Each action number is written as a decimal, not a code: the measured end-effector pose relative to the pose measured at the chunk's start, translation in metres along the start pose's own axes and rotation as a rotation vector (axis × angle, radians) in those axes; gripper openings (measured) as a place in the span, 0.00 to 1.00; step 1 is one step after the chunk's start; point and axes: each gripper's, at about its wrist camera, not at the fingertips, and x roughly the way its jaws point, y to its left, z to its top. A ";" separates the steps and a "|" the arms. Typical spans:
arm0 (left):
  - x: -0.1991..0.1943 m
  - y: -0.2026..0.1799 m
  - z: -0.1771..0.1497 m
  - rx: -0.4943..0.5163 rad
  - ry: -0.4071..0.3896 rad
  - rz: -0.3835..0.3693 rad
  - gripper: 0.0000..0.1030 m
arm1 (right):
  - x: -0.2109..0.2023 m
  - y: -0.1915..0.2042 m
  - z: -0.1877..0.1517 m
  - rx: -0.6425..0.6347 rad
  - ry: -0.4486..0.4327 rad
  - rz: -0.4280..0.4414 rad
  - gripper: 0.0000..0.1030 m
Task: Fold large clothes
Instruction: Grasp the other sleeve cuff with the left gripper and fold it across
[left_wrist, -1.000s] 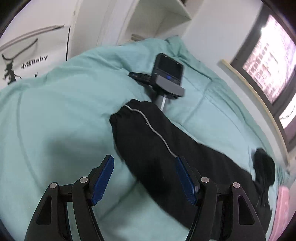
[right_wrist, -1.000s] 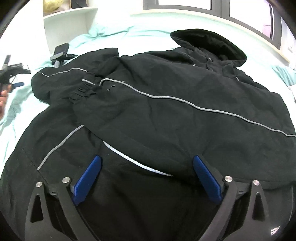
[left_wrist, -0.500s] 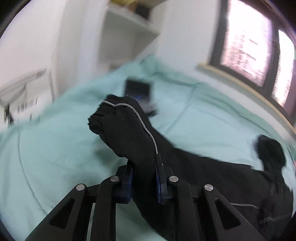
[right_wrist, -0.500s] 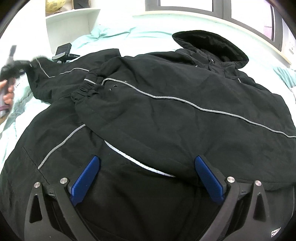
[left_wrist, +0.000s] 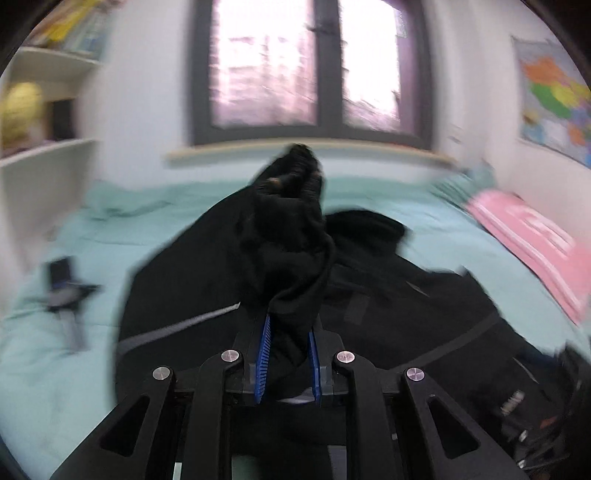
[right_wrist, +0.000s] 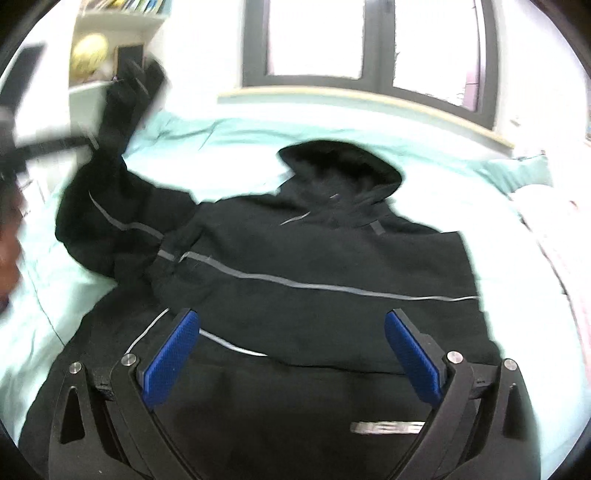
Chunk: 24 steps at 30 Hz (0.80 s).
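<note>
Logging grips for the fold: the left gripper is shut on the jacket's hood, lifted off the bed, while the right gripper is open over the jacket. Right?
Not quite. The left gripper is shut on the jacket's sleeve, not the hood, which lies flat on the bed in the right wrist view. The rest holds.

The left hand-held gripper (left_wrist: 287, 354) is clamped tight on cloth; the right hand-held gripper (right_wrist: 291, 354) gapes wide.

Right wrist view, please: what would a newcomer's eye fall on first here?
A large black jacket spreads across the mint-green bed, its hood toward the window. At far left one sleeve rises off the bed, clamped in the left tool. The right tool hangs open above the hem.
</note>
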 end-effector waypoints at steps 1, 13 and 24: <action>0.015 -0.021 -0.006 0.015 0.041 -0.052 0.17 | -0.005 -0.005 0.001 0.006 0.001 -0.007 0.98; 0.112 -0.088 -0.079 -0.011 0.396 -0.330 0.65 | 0.044 -0.055 -0.019 0.010 0.309 -0.064 0.98; 0.023 -0.020 -0.037 -0.086 0.195 -0.274 0.71 | 0.096 -0.034 0.028 0.190 0.295 0.218 0.92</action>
